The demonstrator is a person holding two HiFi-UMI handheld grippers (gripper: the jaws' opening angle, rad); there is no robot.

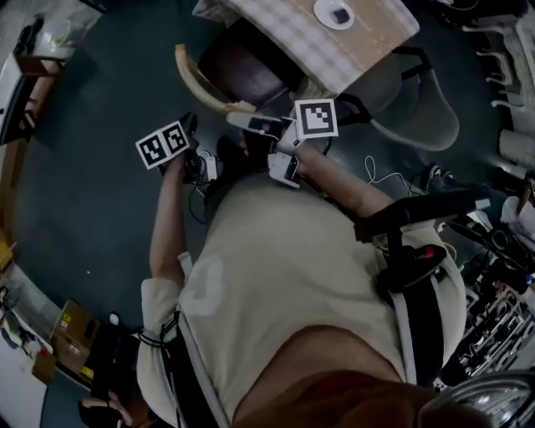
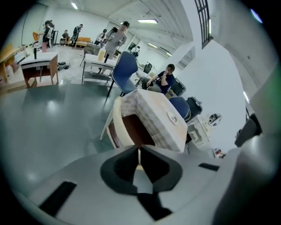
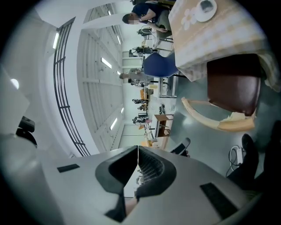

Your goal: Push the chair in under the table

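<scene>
Chair (image 1: 238, 65), one with a dark brown seat and a pale curved wooden back, stands tucked partly under a single checked-cloth tabletop (image 1: 368, 38), just ahead of two grippers. Left gripper (image 2: 139, 151) and right gripper (image 3: 138, 151) are both clenched, with nothing between their jaws.

round white dish (image 1: 338, 14) | blue chair (image 2: 125, 70) | brown-sided desk (image 2: 39, 63) | seated person (image 2: 163, 79) in background

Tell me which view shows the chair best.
The right gripper view: the chair is large, its brown seat and curved back clear. The head view shows it small, from above; the left gripper covers part in its own view.
</scene>
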